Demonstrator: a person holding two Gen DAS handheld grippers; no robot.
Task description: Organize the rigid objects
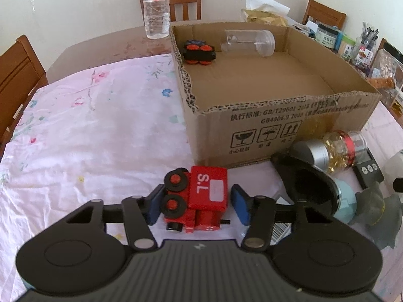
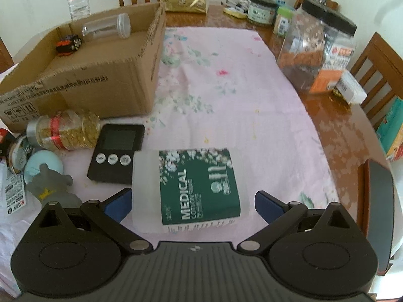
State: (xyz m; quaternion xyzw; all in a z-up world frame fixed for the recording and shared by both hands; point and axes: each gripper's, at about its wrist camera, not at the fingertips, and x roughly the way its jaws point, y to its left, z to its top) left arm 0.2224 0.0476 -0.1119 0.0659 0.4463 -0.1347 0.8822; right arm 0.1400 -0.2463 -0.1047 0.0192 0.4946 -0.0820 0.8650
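A red toy train marked "S.L" lies between the blue pads of my left gripper, which stands open around it with a gap on the right side. The cardboard box just behind holds a black toy car with red wheels and a clear plastic jar on its side. In the right wrist view, my right gripper is open around a white tub labelled "MEDICAL", not touching it. The box stands at the left there.
Near the box's front lie a jar of gold capsules, a black timer, a grey figure and a black case. A water bottle, jars and chairs ring the table.
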